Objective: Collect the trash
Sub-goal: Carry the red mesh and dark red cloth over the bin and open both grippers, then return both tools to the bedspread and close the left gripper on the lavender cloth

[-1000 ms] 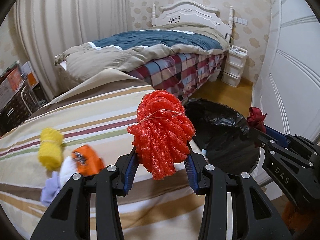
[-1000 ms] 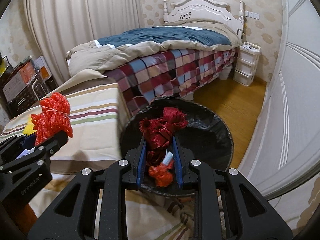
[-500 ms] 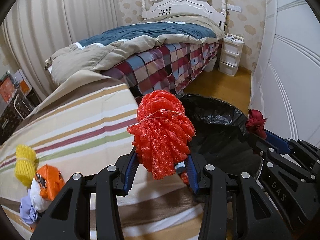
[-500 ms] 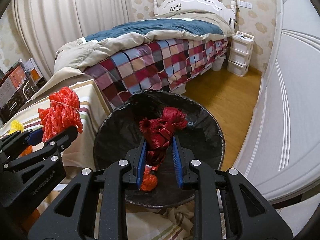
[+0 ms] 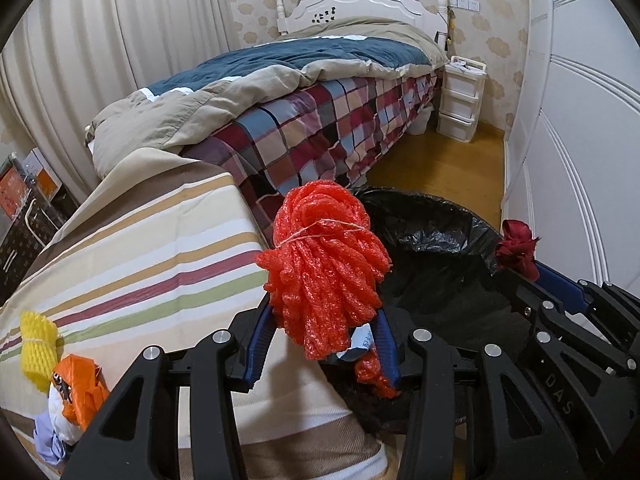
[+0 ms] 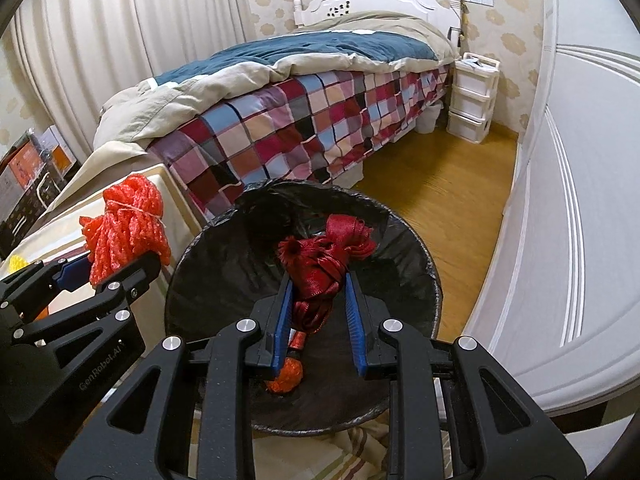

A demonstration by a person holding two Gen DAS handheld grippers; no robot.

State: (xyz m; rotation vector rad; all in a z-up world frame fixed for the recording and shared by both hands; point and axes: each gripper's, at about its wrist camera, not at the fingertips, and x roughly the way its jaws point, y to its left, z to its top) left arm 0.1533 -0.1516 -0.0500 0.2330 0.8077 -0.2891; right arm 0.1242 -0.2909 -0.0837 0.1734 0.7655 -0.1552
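My left gripper (image 5: 322, 308) is shut on a red foam net bundle (image 5: 324, 264) tied with string, held at the edge of the striped table beside the black-lined trash bin (image 5: 440, 248). It also shows in the right wrist view (image 6: 128, 224). My right gripper (image 6: 316, 280) holds a dark red ribbon bundle (image 6: 324, 264) over the bin's opening (image 6: 224, 264); its jaws look a little wider than before, with the ribbon still between them. Red and orange scraps (image 6: 286, 376) lie in the bin's bottom.
On the striped tablecloth (image 5: 140, 248) at the left lie a yellow foam net (image 5: 38, 340), an orange wrapper (image 5: 82, 388) and pale scraps (image 5: 50, 436). Behind stand a bed with a plaid cover (image 5: 320, 128), a white drawer unit (image 5: 460, 100) and white wardrobe doors (image 5: 580, 140).
Both grippers moved right toward the bin. The right gripper now hangs over the bin's middle and its jaws have spread slightly. The left still grips the red net.
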